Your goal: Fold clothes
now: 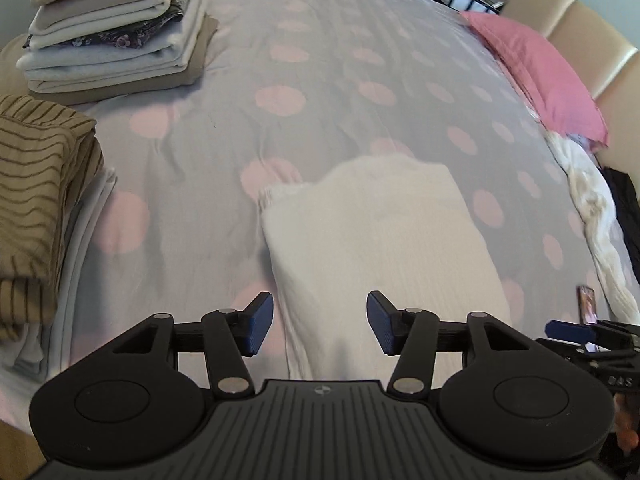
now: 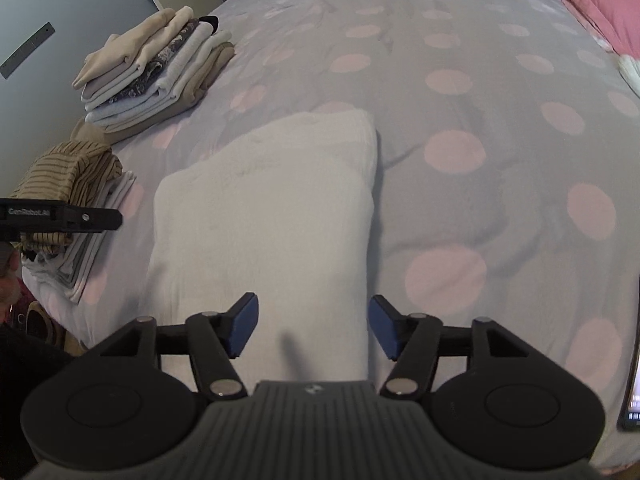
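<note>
A folded white ribbed garment (image 1: pixel 380 240) (image 2: pixel 272 208) lies on the grey bedspread with pink dots (image 1: pixel 320 80) (image 2: pixel 460 100), near its front edge. My left gripper (image 1: pixel 320 324) hovers open over the garment's near end, with nothing between its blue pads. My right gripper (image 2: pixel 312 328) is open too, above the garment's near right part, and holds nothing. The right gripper's blue fingertip (image 1: pixel 568 330) shows at the right edge of the left wrist view. The left gripper's black body (image 2: pixel 60 218) shows at the left edge of the right wrist view.
A tall stack of folded clothes (image 1: pixel 116 28) (image 2: pixel 160 68) sits at the far left of the bed. A nearer pile topped by a tan striped garment (image 1: pixel 36 200) (image 2: pixel 68 184) lies left. A pink pillow (image 1: pixel 536 68) and crumpled white clothes (image 1: pixel 592 216) lie right, by a phone (image 1: pixel 587 310).
</note>
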The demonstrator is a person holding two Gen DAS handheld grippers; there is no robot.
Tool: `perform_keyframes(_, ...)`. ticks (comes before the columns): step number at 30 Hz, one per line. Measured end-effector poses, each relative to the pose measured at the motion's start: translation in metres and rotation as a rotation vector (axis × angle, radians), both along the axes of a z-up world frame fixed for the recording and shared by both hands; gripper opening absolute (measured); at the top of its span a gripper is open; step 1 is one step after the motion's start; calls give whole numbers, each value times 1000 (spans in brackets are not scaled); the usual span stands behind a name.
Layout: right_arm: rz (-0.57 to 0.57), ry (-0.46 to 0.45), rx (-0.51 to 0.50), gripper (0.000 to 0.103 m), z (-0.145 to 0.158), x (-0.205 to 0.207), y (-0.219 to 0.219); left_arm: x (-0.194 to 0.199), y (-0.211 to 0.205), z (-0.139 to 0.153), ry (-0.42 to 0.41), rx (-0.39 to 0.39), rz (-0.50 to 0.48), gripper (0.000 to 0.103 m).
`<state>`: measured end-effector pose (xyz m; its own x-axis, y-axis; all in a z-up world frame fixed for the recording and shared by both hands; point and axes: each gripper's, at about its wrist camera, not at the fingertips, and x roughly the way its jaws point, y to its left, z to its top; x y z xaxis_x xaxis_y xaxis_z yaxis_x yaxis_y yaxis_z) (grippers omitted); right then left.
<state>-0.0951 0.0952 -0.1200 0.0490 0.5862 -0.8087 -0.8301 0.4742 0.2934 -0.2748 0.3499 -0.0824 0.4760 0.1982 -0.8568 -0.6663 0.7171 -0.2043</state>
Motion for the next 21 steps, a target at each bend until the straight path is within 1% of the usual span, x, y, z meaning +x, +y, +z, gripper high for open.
perform_keyframes(2,4,-19,12,66,2,0,14,5,4,-4,11,69,40,50)
perform_keyframes(3,4,-31,19,68,2,0,20,7,4,-7,13,103,63,50)
perform_keyframes(4,1,-42,24,71,2,0,26,8,5,-10,2,126,77,50)
perform_keyframes(6,-10,-67,28,72,-1,2,37,7,7,-19,-54,136,65,50)
perform_keyframes(8,-20,-77,27,73,-5,8,43,8,13,-29,-82,104,44,51)
perform_keyframes(12,-54,-80,25,73,-16,24,48,13,24,-44,-95,56,53,52)
perform_keyframes(20,-104,5,55,73,-37,56,67,21,46,-73,-116,-35,77,52)
perform_keyframes(21,-109,15,54,73,-39,60,71,24,48,-76,-110,-34,73,52)
